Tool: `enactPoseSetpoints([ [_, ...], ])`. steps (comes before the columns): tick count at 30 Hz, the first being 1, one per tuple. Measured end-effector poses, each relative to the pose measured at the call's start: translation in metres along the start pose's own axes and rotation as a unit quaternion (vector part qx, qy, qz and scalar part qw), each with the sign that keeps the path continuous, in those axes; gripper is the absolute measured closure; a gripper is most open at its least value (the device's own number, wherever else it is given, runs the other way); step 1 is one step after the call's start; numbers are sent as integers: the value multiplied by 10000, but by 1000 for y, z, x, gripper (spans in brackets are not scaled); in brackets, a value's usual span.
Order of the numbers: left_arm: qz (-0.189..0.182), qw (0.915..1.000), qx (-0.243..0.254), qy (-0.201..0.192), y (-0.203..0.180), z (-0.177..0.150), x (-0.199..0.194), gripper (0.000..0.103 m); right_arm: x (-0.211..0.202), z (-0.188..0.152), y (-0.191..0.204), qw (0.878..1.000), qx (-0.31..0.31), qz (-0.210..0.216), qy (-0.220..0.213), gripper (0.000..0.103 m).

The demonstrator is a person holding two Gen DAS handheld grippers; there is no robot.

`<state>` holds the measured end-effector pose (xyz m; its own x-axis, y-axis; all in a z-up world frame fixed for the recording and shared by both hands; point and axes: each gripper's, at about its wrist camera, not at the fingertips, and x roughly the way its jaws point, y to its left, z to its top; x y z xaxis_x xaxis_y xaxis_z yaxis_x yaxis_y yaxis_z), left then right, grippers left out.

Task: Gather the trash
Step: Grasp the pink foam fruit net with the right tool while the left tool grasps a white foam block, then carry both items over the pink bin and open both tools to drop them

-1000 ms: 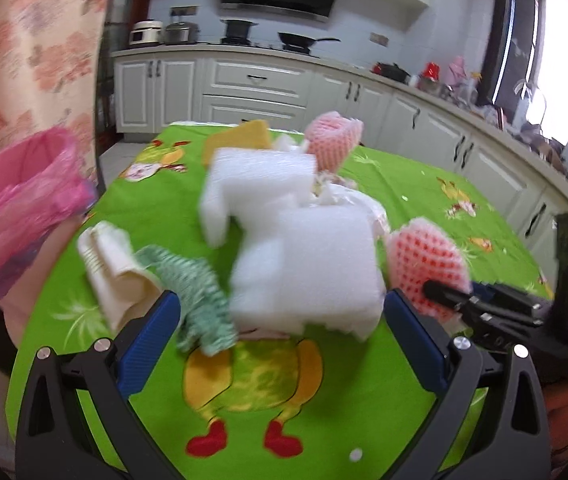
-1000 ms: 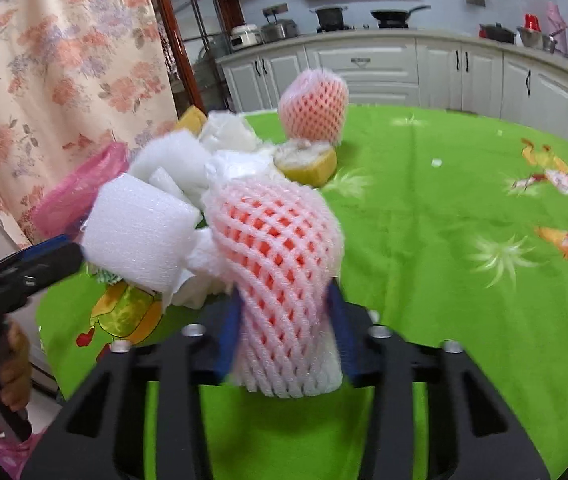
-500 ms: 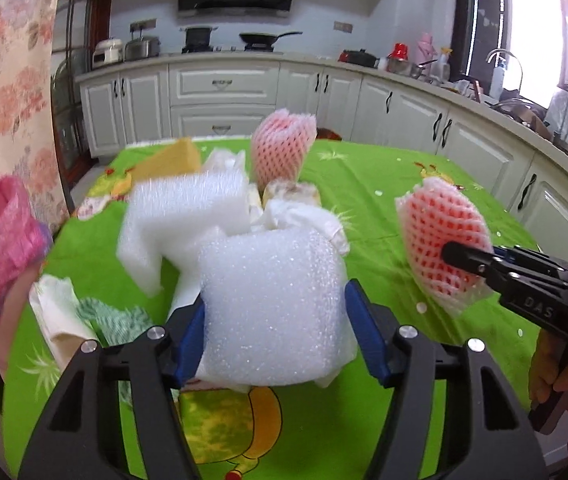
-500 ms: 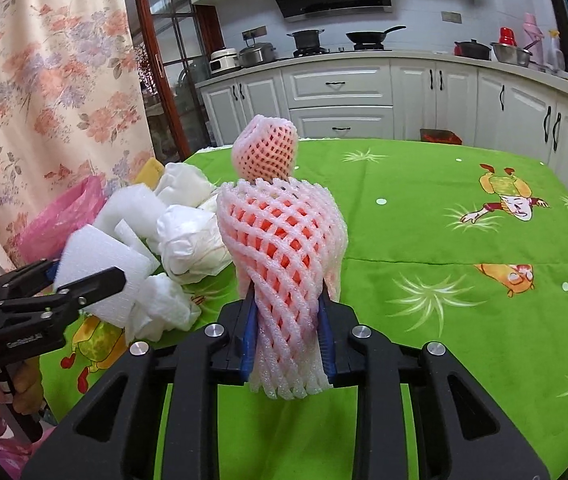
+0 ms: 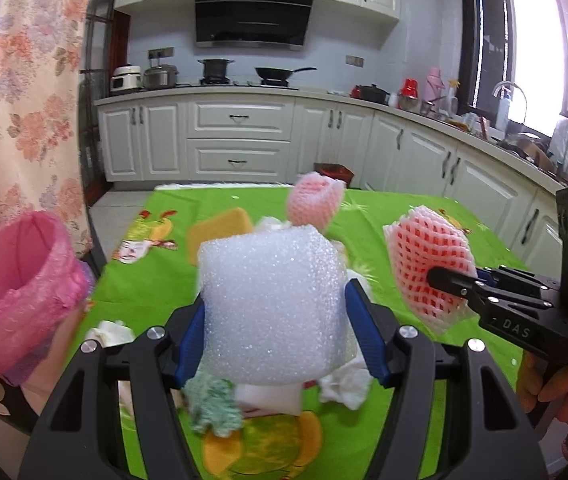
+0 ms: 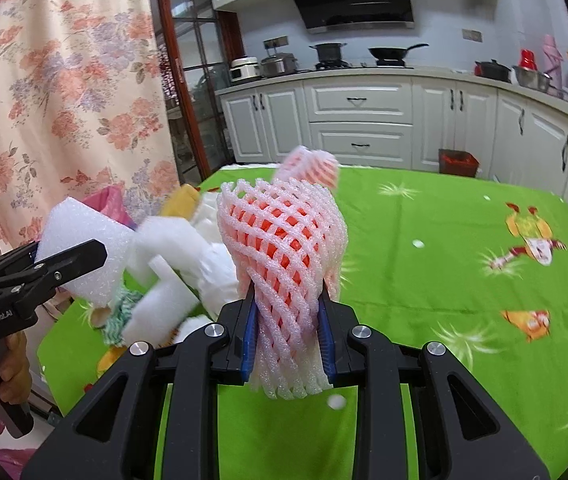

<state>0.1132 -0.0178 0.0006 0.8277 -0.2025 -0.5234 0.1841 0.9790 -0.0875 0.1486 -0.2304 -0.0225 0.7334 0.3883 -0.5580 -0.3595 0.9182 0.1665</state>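
white foam block (image 5: 271, 304) lifted | pink foam net (image 6: 284, 264) lifted, upright

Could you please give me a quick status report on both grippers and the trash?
Left gripper clamps white foam block. Right gripper clamps pink foam net. Pink-lined bin open at left, path unobstructed.

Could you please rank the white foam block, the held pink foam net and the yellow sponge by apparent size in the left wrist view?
1. white foam block, though nearest the camera
2. pink foam net
3. yellow sponge

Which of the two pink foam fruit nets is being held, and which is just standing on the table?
The nearer pink net is pinched in the right gripper, off the green tablecloth. The other net stands untouched behind it.
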Motion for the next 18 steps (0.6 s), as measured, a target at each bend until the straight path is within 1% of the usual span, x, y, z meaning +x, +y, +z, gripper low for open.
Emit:
enactPoseSetpoints([
  [5, 363, 9992, -72, -136, 26, 7, -13, 40, 6, 19, 32, 9992, -271, 276, -119, 76],
  [9, 667, 9973, -177, -268, 50, 12, -30, 40, 14, 37, 66, 9965, -535, 597, -240, 76],
  [13, 999, 9937, -279, -414, 75, 16, -46, 40, 26, 54, 106, 9916, -837, 922, -349, 76],
  [18, 1430, 9875, -442, -494, 113, 15, -62, 40, 44, 70, 149, 9853, -1053, 1301, -353, 76],
])
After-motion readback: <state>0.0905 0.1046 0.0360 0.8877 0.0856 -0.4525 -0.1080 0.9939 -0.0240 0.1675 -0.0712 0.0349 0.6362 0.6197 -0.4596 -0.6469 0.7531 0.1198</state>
